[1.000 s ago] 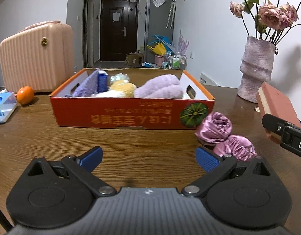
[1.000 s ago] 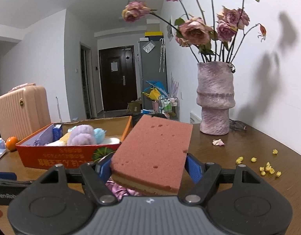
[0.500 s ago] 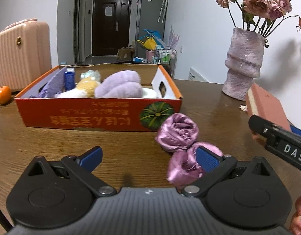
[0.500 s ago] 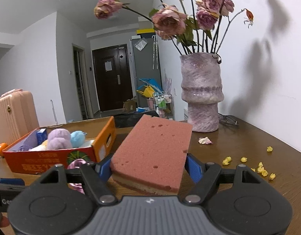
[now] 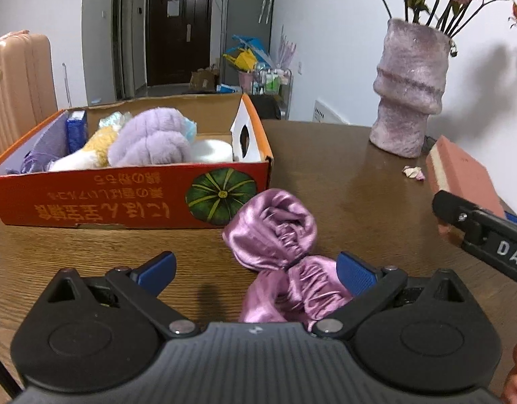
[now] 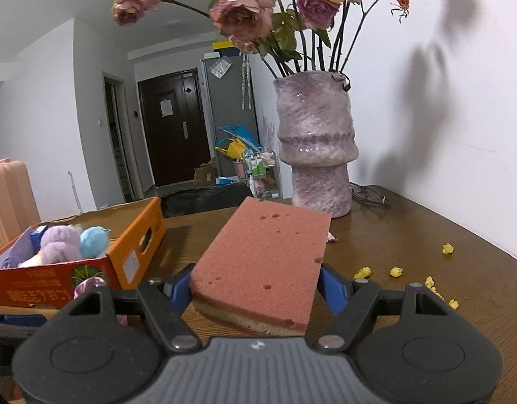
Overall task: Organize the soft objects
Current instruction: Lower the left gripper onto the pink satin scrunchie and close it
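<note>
A pink satin cloth [image 5: 271, 229], rolled into two lumps, lies on the wooden table [image 5: 342, 175] just right of the orange cardboard box [image 5: 123, 198]. My left gripper [image 5: 256, 271] is open, and the cloth's nearer lump sits between its fingers, close to the right pad. The box holds soft toys, among them a purple plush [image 5: 150, 138]. My right gripper [image 6: 256, 286] is shut on a pink sponge [image 6: 265, 262], held flat above the table to the right of the box [image 6: 133, 262]. In the left wrist view the sponge [image 5: 460, 175] shows at the right edge.
A purple vase [image 6: 315, 144] of dried roses stands at the back right against the wall. Yellow petals [image 6: 396, 271] lie scattered on the table's right side. A peach suitcase [image 5: 15, 80] stands behind the box at the left.
My left gripper has slid right along the box front, and the satin cloth now lies between its fingers. The right gripper has carried the sponge to the right, away from the box.
</note>
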